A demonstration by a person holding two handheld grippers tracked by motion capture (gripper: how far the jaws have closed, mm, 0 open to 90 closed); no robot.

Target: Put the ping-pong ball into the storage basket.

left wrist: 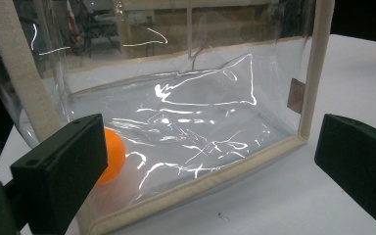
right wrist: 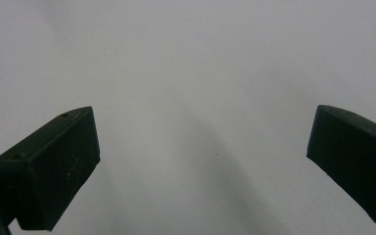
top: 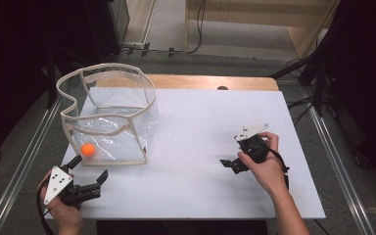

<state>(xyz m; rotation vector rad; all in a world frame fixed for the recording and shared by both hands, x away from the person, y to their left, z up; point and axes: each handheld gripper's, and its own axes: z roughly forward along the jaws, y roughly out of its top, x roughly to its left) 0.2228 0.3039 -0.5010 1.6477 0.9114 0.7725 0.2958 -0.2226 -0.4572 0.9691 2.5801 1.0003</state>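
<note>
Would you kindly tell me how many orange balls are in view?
1: the orange ball lies inside the clear bag, at its near-left bottom corner, just beyond the left gripper.

The clear, glossy plastic bag with beige cloth trim wrinkles and glints; inside it, the smooth orange ball looks matt, beside matt black jaws.

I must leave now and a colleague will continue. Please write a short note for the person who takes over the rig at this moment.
Left gripper: open, holds nothing, just in front of the clear bag.
Right gripper: open, holds nothing, over the bare white table, far from the bag.
Bag: stands open at the left of the table, not gripped.
Orange ball: lies inside the bag, at its near left corner.
Done: the ball is in the bag.
Left: probably to handle the bag; nothing is grasped yet.
</note>
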